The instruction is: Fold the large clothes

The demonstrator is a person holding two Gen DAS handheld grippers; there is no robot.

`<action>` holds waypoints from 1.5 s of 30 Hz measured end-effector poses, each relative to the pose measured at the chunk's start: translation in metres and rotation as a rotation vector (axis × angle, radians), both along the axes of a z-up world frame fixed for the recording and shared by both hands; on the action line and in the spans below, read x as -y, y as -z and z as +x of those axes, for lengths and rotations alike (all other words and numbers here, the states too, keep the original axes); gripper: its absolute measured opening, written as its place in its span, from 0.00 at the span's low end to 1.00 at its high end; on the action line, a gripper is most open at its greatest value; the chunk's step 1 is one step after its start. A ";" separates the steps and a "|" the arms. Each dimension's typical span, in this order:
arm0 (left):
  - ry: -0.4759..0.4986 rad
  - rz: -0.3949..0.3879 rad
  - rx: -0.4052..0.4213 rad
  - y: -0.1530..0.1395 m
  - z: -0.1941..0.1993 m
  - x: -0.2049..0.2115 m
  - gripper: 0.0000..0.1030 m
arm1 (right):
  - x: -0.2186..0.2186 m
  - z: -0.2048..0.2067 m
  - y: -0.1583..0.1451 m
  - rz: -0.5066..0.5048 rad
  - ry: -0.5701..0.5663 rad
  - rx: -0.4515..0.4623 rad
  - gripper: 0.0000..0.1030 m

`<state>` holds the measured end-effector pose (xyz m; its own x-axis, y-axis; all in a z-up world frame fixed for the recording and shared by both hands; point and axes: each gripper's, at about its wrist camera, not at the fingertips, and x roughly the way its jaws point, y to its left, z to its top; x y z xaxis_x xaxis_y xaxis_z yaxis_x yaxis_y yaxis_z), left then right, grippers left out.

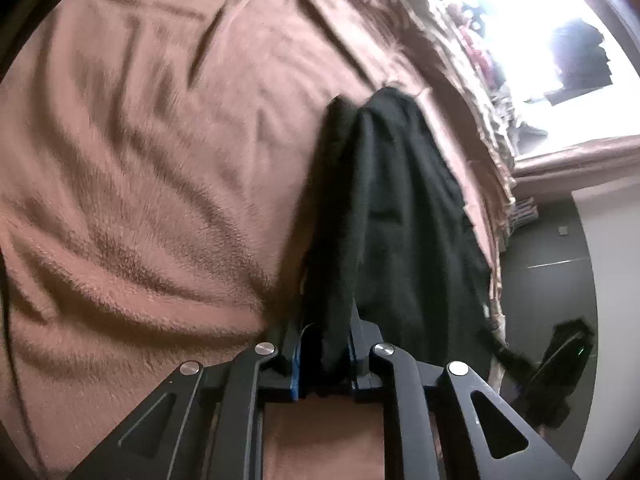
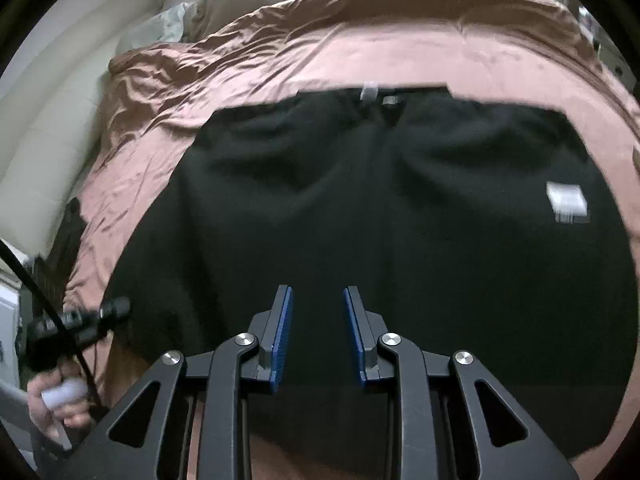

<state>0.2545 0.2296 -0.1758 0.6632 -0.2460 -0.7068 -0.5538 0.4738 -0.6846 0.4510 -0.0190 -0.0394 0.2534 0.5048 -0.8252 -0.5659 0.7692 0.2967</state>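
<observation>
I'm clamping the left gripper's (image 1: 326,344) fingers on the black garment's (image 2: 360,200) bunched edge; right gripper (image 2: 318,336), fingers apart, is hovering over its middle.

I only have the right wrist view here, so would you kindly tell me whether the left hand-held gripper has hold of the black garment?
Observer: Yes, the left hand-held gripper is shut on a bunched fold of the black fabric garment.
Operator: Thank you; is that part lifted?
Observer: It rises in a draped ridge above the fuzzy brown blanket.
Operator: And what lies beyond it?
Observer: The bed's edge, with dark grey floor beyond.
</observation>
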 end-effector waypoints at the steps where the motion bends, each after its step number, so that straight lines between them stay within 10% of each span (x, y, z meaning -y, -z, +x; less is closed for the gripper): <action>1: 0.000 0.014 0.010 -0.007 0.000 0.003 0.15 | 0.001 -0.006 0.004 0.007 -0.002 -0.010 0.23; 23: 0.166 0.126 0.280 -0.122 0.035 0.074 0.11 | 0.011 -0.024 0.057 0.082 0.038 -0.065 0.21; 39: 0.412 0.231 0.351 -0.177 0.114 0.178 0.11 | 0.134 -0.028 0.025 0.332 0.281 -0.076 0.22; 45: 0.503 0.218 0.352 -0.174 0.147 0.216 0.11 | 0.178 -0.036 0.021 0.369 0.387 -0.021 0.81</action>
